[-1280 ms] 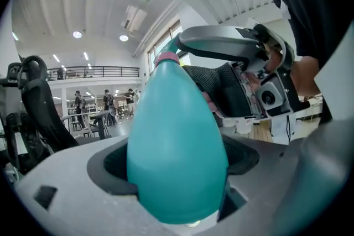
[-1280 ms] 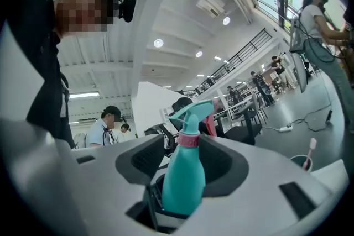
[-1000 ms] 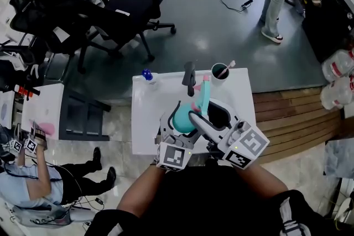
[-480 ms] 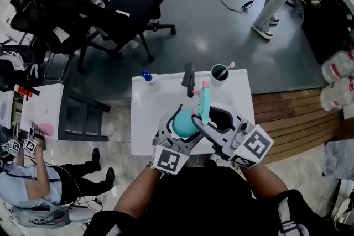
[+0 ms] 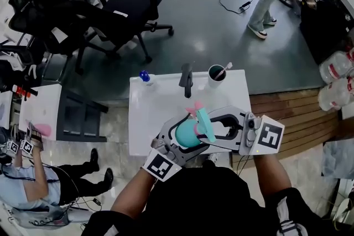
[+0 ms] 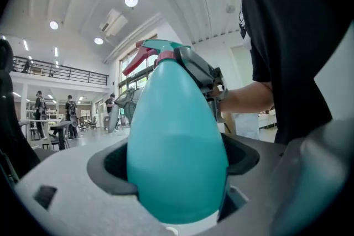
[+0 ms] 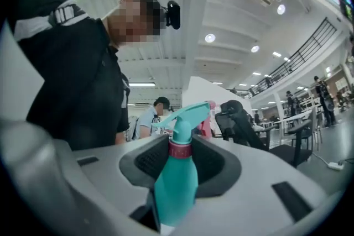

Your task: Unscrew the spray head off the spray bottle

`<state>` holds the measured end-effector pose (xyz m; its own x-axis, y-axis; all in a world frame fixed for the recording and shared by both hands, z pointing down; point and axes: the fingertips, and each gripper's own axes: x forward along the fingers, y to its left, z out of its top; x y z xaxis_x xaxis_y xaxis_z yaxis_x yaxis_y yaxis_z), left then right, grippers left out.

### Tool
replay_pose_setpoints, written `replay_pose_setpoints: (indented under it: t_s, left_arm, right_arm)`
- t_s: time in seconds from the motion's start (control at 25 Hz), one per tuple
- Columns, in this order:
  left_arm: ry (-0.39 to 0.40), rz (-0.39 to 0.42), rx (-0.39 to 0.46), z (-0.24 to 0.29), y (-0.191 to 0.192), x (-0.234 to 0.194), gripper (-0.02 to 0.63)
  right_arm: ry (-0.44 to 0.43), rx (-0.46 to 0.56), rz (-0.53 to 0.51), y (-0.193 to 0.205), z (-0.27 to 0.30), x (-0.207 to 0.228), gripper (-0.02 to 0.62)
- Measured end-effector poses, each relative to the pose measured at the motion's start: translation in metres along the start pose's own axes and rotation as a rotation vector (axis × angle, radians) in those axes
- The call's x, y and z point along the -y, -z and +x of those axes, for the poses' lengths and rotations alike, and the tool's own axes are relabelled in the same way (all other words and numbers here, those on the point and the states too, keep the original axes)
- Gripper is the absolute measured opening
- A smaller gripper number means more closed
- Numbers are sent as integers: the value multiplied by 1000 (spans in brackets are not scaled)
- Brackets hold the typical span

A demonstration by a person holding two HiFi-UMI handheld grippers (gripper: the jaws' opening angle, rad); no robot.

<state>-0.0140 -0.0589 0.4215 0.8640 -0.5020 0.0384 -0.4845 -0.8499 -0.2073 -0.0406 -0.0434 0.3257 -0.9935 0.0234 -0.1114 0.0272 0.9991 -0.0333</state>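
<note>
Clamping the teal spray bottle [image 5: 188,134] round its fat body, the left hand-held gripper [image 6: 174,160] has both pads pressed against the plastic, jaws wide apart to fit it. The bottle is lifted clear of the white worktop [image 5: 155,113], over its near half, roughly midway between the left and right edges. It is tilted, with its spray head [image 5: 200,119] toward the far edge.

The right hand-held gripper [image 7: 181,155] comes in from the right edge and is partly closed on the neck. Its pads sit against the pink collar [image 7: 180,149] at the base of the spray head, which rises above the jaws in the right gripper view. The head is seated on the bottle, with its pink trigger [image 5: 193,109] on the far side.

Along the far edge of the worktop stand a small blue-capped bottle [image 5: 145,75] at the left corner, a dark upright object [image 5: 187,79] near the middle and a dark cup [image 5: 216,75] holding a toothbrush [image 5: 225,68] toward the right corner, all well apart from the held bottle.
</note>
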Motion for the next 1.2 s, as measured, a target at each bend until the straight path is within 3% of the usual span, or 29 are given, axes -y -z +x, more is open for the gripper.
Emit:
replay_pose_setpoints:
  t_s: [0.16, 0.24, 0.32, 0.48, 0.68, 0.96, 1.2]
  left_arm:
    - [57, -19, 14, 1, -5, 11, 457]
    - [41, -30, 21, 1, -5, 9, 457]
    - [-19, -45, 7, 2, 0, -1, 457]
    - [-172, -91, -84, 1, 24, -26, 457]
    - [-259, -77, -165, -4, 48, -45, 457]
    - [-247, -47, -173, -1, 51, -42, 457]
    - [-244, -29, -171, -2, 48, -41, 457]
  right_arm:
    - [-118, -20, 1, -3, -4, -9, 134]
    - [-114, -7, 10, -4, -2, -5, 137]
    - [-48, 30, 43, -5, 0, 5, 147]
    - [188, 135, 147, -1, -1, 37, 189]
    - [390, 129, 264, 22, -4, 53, 197]
    - [464, 198, 349, 20, -6, 62, 179]
    - [481, 186, 320, 17, -9, 65, 143]
